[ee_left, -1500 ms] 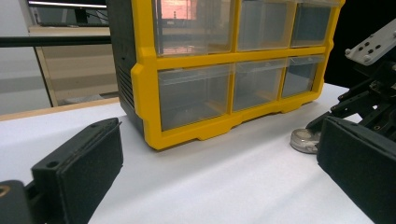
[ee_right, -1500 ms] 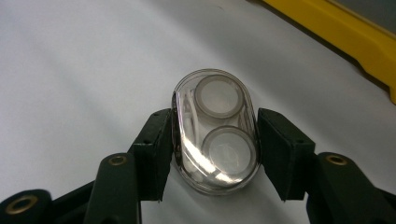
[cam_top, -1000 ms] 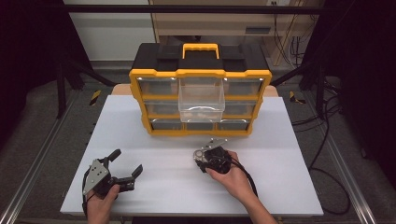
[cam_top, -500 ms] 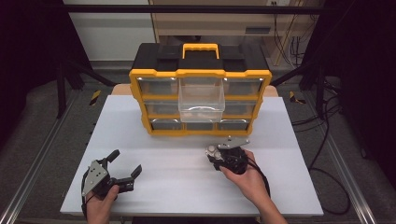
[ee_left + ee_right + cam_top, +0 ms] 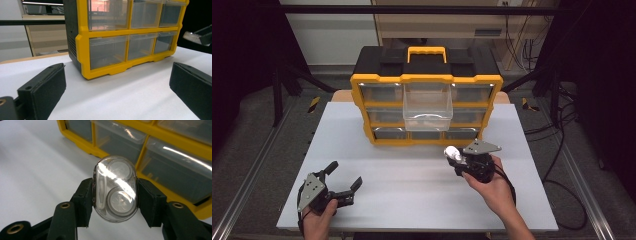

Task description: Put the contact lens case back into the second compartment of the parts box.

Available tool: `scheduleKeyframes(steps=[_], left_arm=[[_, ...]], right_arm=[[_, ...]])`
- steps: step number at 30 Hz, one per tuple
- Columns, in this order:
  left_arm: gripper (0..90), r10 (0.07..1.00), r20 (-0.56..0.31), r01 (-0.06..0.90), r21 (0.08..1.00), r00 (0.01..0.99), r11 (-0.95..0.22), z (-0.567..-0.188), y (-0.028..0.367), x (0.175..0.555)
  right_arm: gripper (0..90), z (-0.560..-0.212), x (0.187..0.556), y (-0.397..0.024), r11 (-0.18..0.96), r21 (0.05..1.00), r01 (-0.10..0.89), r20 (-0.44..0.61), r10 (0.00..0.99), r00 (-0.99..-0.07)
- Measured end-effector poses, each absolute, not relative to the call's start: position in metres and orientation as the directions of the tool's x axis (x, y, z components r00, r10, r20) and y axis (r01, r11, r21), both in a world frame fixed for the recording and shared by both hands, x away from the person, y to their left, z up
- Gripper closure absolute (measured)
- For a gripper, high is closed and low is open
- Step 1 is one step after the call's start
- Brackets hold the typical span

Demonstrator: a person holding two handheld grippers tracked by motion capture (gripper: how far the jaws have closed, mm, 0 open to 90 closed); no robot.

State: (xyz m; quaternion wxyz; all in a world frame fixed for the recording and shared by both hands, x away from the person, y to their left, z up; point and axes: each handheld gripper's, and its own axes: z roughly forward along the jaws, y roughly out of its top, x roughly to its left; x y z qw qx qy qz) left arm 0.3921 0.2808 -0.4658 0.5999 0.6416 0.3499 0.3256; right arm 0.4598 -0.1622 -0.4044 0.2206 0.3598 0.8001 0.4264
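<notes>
Right gripper view: clear capsule (image 5: 115, 188) between jaws

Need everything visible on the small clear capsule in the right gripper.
The small clear plastic capsule is an oval, glossy, see-through shell with two round silvery discs inside, one above the other. It stands upright, clamped at its sides between the right gripper and its black jaws, touching nothing else. In the high view it is held above the white table, in front of the yellow-and-black drawer organizer.

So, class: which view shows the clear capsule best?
The right gripper view: the capsule sits close up between the right tongs, two round discs visible inside. In the high view it is a tiny white blob. The left gripper view gives nothing clear of it.
</notes>
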Motion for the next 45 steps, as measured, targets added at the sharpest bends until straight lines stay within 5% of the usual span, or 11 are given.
scheduleKeyframes(steps=[13,26,45], left_arm=[[0.4,0.836,-0.016,0.063,0.998,0.548,-0.022,-0.466,0.282,0.392],[0.6,0.836,-0.04,0.064,0.998,0.547,0.006,-0.466,0.284,0.392],[0.6,0.839,-0.028,0.064,0.998,0.543,-0.009,-0.466,0.285,0.39]], right_arm=[[49.0,-0.352,0.456,-0.185,0.292,0.887,0.358,-0.016,0.794,-0.607],[49.0,-0.295,0.457,-0.204,0.309,0.907,0.288,-0.109,0.83,-0.547],[49.0,-0.242,0.473,-0.191,0.272,0.943,0.189,-0.132,0.832,-0.54]])
